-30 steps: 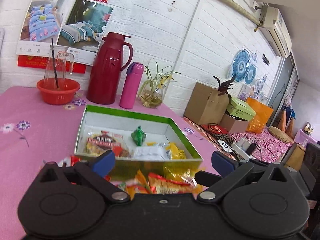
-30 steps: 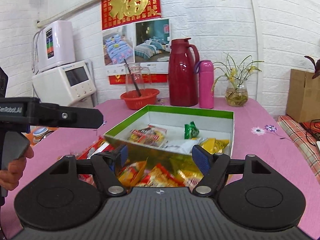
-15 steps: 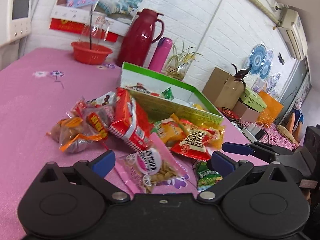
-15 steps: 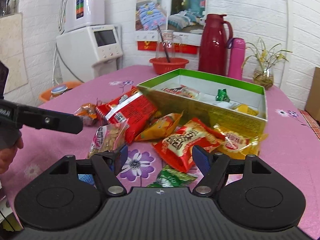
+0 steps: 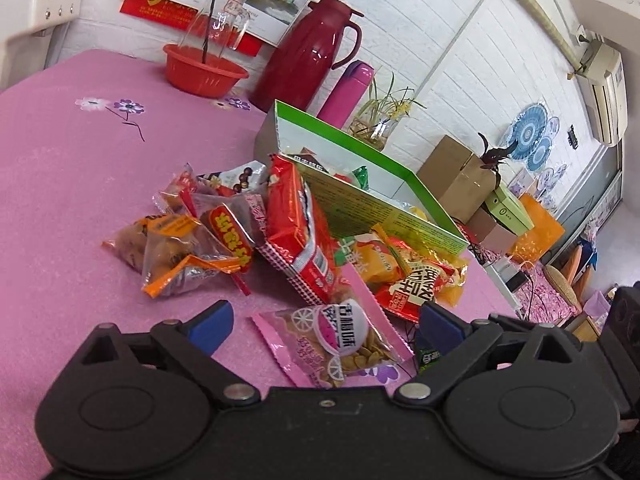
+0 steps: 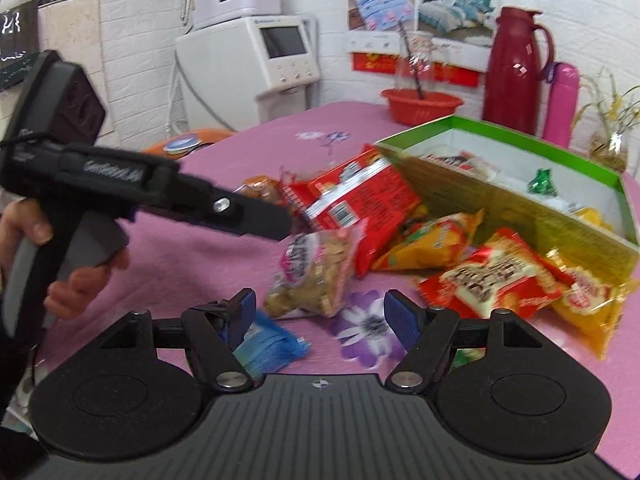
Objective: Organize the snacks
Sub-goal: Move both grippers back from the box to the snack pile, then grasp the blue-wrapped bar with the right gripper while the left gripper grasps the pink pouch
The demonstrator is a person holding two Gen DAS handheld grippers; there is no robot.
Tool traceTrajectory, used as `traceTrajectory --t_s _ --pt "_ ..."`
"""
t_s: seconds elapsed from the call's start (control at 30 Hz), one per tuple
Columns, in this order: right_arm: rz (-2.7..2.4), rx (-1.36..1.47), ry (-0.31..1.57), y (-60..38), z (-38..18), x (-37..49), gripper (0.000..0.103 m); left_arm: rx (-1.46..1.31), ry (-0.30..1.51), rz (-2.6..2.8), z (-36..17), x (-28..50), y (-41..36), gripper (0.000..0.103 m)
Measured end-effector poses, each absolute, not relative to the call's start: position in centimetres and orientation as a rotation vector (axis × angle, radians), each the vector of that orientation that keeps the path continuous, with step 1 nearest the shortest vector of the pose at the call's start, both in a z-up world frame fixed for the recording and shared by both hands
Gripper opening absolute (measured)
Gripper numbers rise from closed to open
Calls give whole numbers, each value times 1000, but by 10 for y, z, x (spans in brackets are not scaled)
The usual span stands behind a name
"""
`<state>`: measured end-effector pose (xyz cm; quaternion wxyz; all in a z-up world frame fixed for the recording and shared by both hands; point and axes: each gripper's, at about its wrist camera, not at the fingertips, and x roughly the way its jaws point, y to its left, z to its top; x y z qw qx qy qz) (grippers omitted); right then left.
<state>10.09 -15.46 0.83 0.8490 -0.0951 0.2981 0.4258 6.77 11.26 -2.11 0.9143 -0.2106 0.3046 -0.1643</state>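
Observation:
A pile of snack packets lies on the pink tablecloth in front of a green-rimmed box [image 5: 384,208] [image 6: 520,204] that holds a few snacks. My left gripper [image 5: 326,326] is open, its blue fingers on either side of a pink packet of seeds [image 5: 336,344]. That packet also shows in the right wrist view [image 6: 312,276], just under the left gripper's tip. A large red packet [image 5: 296,232] [image 6: 352,204] leans on the box. My right gripper [image 6: 320,316] is open and empty above a purple flower print, with a blue packet [image 6: 268,348] by its left finger.
A red thermos [image 5: 304,56], a pink bottle [image 5: 348,96], a red bowl with a glass jug [image 5: 204,72] and a plant vase [image 5: 376,132] stand behind the box. A white appliance [image 6: 256,60] stands left of the table. Cardboard boxes [image 5: 460,172] lie beyond the right edge.
Both grippers have pulled back from the box and dropped toward the snack pile. The left gripper has closed in around the pink seed packet. The right view has swung left.

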Motion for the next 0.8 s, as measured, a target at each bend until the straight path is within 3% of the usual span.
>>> traceTrajectory --t_s 0.17,0.37,0.5,0.6,0.8 --pt "931 -217 711 -137 -7 85 103 -386 647 -364 -18 85 108 103" --pt "903 -315 682 -133 -15 69 103 -279 672 -443 -18 98 87 78" --pt "859 -306 688 -151 -14 70 103 -235 697 -460 -28 101 78 76" --pt "826 -288 697 -159 -12 74 103 -209 715 -462 -33 102 73 67" --pt "890 -327 641 -148 -13 63 103 -162 739 -463 -39 105 66 67"
